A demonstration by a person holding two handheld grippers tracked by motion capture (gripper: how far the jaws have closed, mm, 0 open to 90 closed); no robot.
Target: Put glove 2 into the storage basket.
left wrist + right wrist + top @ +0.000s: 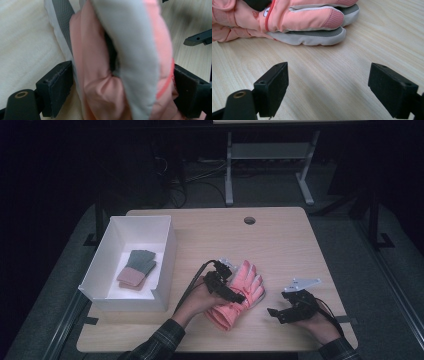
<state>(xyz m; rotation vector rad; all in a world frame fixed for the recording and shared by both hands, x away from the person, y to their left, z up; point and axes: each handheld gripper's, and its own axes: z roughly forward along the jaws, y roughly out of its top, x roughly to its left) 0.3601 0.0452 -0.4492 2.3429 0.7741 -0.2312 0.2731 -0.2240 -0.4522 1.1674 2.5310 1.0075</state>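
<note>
A pair of pink gloves with grey-white palms [248, 280] lies stacked on the wooden table [280, 245], fingers pointing away from me. My left gripper [235, 295] reaches over them from the left. In the left gripper view its jaws press on both sides of the bunched pink and grey glove [117, 62]. My right gripper [279, 304] rests low over the table just right of the gloves, open, with nothing between its jaws. In the right gripper view the glove fingertips [307, 20] lie a short way ahead of that gripper [328, 77].
A white open box [165, 255] stands at the table's left side, holding a folded grey and pink cloth [137, 268]. A round cable hole [249, 220] sits near the far edge. Bare wood stretches behind and right of the gloves.
</note>
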